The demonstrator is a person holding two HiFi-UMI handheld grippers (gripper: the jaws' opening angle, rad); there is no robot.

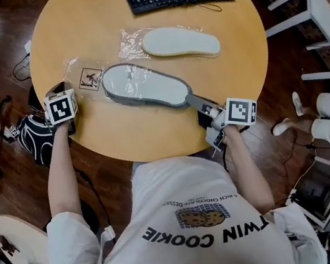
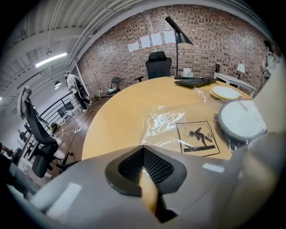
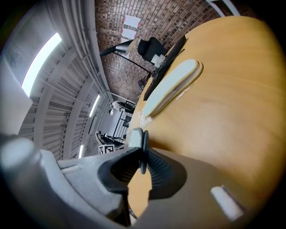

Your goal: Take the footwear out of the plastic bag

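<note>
Mid-pull: grey slipper [image 1: 144, 86] partly out of the bag [image 1: 89, 78], one claw on each.
Right claw [image 3: 142, 154] is clenched on the slipper's narrow end at the near edge of the worktop [image 1: 228, 60]. Left claw [image 2: 143, 150] is closed, probably pinching the bag's edge, though the clear film is hard to see. The slipper lies flat, its long axis diagonal between the claws and its wide end toward the left claw, with film over it. Next: draw the slipper along that axis while the bag is held back. A cream slipper [image 1: 181, 42] lies beyond.
</note>
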